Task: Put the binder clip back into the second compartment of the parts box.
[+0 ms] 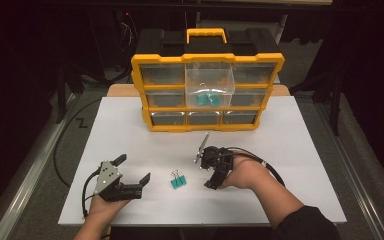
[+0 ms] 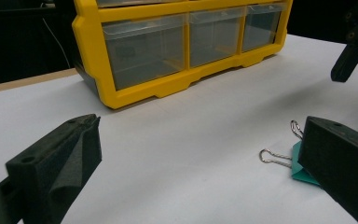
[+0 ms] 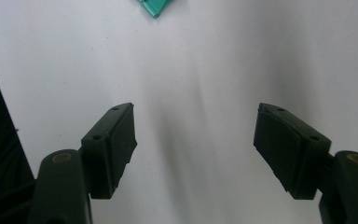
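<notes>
A teal binder clip [image 1: 178, 181] with wire handles lies on the white table top [image 1: 280, 145] between my two grippers. My left gripper [image 1: 134, 167] rests low at the front left, open and empty, pointing toward the clip. In the left gripper view the clip [image 2: 300, 164] sits just behind one jaw of that gripper [image 2: 200, 135]. My right gripper [image 1: 207, 172] is tipped down at the table right of the clip, open with nothing between its jaws [image 3: 196, 135]. In that view the clip [image 3: 154, 7] lies beyond the fingertips at the top edge.
A yellow drawer organizer [image 1: 207, 92] with a handle stands at the back of the table. Its middle clear drawer [image 1: 210, 87] is pulled out and holds teal clips. The organizer's bottom row [image 2: 182, 46] of drawers is shut. Table edges fall away at both sides.
</notes>
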A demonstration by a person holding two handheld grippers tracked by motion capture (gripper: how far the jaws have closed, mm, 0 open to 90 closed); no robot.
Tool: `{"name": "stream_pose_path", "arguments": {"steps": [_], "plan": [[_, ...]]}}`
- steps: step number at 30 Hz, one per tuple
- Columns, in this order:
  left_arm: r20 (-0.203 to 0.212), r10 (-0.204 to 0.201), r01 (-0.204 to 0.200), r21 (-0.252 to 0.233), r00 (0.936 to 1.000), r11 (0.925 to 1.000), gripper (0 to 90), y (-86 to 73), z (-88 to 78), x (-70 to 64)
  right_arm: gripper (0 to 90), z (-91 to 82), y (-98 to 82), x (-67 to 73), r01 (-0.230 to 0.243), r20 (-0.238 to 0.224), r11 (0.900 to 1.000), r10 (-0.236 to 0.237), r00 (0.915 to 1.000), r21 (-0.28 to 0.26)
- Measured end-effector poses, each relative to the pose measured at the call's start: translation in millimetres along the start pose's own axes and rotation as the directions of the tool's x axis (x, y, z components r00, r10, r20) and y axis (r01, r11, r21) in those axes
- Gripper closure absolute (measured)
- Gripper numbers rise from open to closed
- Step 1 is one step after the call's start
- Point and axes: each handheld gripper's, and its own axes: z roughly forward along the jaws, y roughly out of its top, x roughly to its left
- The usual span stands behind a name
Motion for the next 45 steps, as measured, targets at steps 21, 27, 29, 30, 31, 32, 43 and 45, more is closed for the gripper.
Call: {"name": "stream_pose_path", "arguments": {"steps": [21, 27, 29, 30, 31, 32, 43, 45], "plan": [[0.005, 0.003, -0.003, -0.002, 1.0000, 1.0000, 0.3, 0.2, -0.1, 0.0, 31.7, 23.6, 35.3, 8.0, 0.065, -0.045, 0.997, -0.067, 0.9968, -0.029], [0.004, 0.002, -0.002, -0.004, 1.0000, 1.0000, 0.3, 0.3, -0.7, 0.3, 32.9, 22.0, 48.3, 6.5, 0.079, -0.043, 0.996, -0.081, 0.9958, -0.045], [0.004, 0.001, -0.001, -0.004, 1.0000, 1.0000, 0.3, 0.3, -0.8, 0.4, 33.4, 21.7, 53.5, 5.9, 0.084, -0.048, 0.995, -0.087, 0.9951, -0.059], [0.006, 0.003, -0.003, -0.004, 1.0000, 1.0000, 0.3, 0.3, -0.9, 0.3, 33.5, 21.2, 55.4, 5.8, 0.087, -0.047, 0.995, -0.089, 0.9949, -0.051], [0.006, 0.004, -0.004, -0.004, 1.0000, 1.0000, 0.3, 0.4, -0.9, 0.2, 33.9, 21.7, 57.4, 6.1, 0.087, -0.047, 0.995, -0.090, 0.9948, -0.054], [0.006, 0.004, -0.004, -0.005, 1.0000, 1.0000, 0.3, 0.4, -0.9, 0.3, 34.2, 21.8, 60.5, 6.2, 0.095, -0.048, 0.994, -0.097, 0.9941, -0.051], [0.013, 0.002, -0.002, -0.006, 0.9999, 1.0000, 0.3, 0.5, -1.1, 0.1, 45.1, 26.3, 82.8, 8.2, 0.139, -0.055, 0.988, -0.142, 0.9883, -0.062], [0.014, 0.003, -0.003, -0.007, 0.9999, 1.0000, 0.3, 0.5, -1.0, -0.2, 49.4, 26.2, 85.6, 8.0, 0.142, -0.071, 0.987, -0.147, 0.9866, -0.070]]}}
